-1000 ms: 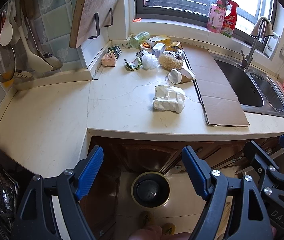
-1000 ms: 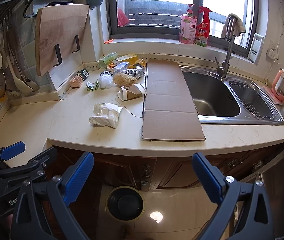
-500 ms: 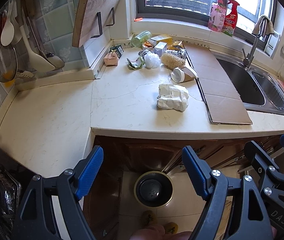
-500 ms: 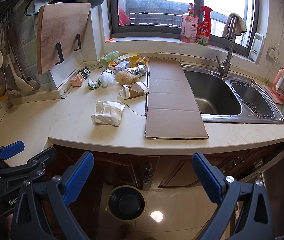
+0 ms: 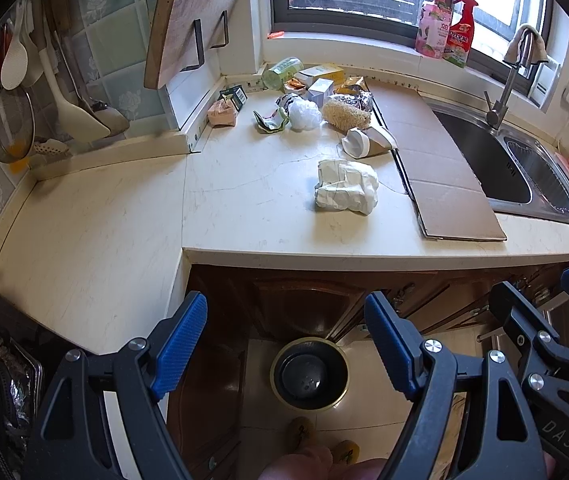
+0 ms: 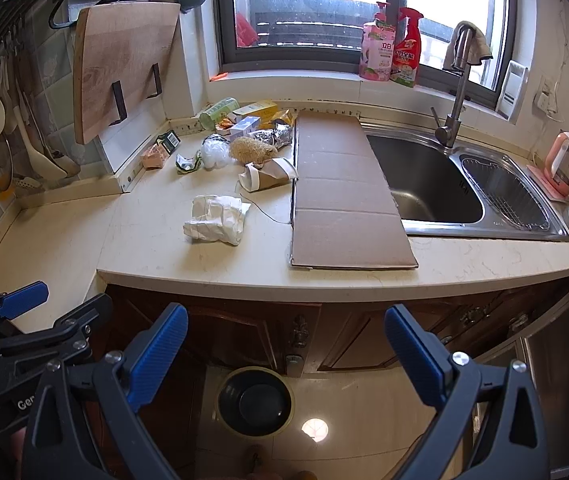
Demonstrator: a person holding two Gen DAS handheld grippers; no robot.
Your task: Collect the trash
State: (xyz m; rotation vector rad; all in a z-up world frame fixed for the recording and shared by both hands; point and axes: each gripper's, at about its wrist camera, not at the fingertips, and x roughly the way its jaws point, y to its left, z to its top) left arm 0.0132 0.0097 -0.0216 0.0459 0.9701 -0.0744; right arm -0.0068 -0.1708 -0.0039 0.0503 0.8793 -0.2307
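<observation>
On the stone counter [image 6: 156,248] lies crumpled white paper [image 6: 217,219] — both tongs [image 5: 286,344] [image 6: 284,348] gape empty above a round bin [image 6: 254,400].

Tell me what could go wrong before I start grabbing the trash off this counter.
1. The crumpled white paper is loose and bulky; an open claw may pinch only a fold and drop it short of the bin.
2. The cardboard sheet overhangs the sink; nudging it could tip it in.
</observation>
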